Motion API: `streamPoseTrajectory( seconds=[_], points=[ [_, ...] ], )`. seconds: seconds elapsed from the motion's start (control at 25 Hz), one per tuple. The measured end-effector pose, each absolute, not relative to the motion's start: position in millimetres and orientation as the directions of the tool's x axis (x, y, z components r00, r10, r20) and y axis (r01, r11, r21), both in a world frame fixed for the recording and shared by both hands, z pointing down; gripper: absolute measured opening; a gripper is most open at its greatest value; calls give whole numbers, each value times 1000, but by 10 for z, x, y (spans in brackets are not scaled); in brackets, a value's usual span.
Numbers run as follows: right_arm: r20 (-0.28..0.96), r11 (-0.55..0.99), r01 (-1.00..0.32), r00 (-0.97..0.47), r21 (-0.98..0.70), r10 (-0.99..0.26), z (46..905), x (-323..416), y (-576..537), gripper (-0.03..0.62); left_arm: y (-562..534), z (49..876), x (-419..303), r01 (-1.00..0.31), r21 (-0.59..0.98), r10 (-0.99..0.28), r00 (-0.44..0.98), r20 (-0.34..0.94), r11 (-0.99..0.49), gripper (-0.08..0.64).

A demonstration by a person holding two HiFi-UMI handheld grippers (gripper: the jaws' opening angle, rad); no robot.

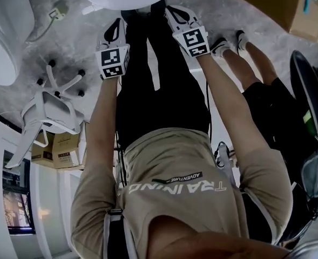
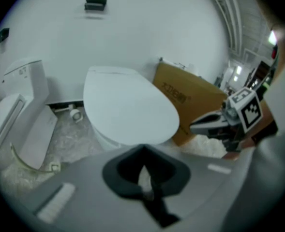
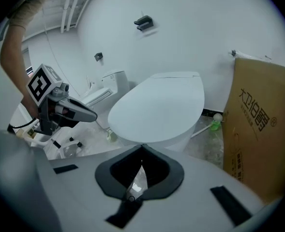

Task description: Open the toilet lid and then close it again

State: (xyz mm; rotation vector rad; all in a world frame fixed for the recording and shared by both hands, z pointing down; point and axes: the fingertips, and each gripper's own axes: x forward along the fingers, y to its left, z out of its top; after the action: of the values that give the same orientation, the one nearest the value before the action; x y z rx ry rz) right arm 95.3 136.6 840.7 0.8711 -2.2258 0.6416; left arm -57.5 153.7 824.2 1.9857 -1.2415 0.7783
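Both claws are pinched together and carry nothing. The left gripper (image 2: 142, 151) shows its jaws meeting at a point with only a thin sliver of light between them, and the right gripper (image 3: 141, 151) looks the same. Seen from the head camera, they are held out side by side on straight arms. Both tips aim at the front edge of the toilet lid (image 3: 157, 110) and stop just short of it without touching.

That lid is the biggest thing ahead. It lies flat down over the bowl with its rounded front toward the person, so the opening has not begun. Closed, pointed tips are probably kept that way to slip under the front rim and lever it up, since a thin wedge gets in where spread jaws would not.

A tall cardboard box (image 3: 261, 124) stands just beside the lid on the person's right and leans back toward the wall. It crowds that flank, which likely explains the head-on approach.

On the lid's other side, well apart, sits a second toilet (image 3: 106, 88). A white swivel chair (image 1: 51, 109) is farther out on the same side.

Smallest is a green-tipped thing (image 3: 213, 125) on the floor between lid and box, too small to identify.
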Motion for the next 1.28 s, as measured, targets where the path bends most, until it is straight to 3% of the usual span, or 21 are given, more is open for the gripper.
streamPoseTrajectory(
  seconds=[0.76,1.28],
  points=[
    [650,699,-696,-609,-163,-454,8674,879,1190,14,1390,8833,-656,-949,203,-576,310,756,-243,5],
    [649,639,-729,-612,-244,-451,8625,879,1196,14,1348,8744,-643,-940,170,-580,318,750,-296,5]
  ],
)
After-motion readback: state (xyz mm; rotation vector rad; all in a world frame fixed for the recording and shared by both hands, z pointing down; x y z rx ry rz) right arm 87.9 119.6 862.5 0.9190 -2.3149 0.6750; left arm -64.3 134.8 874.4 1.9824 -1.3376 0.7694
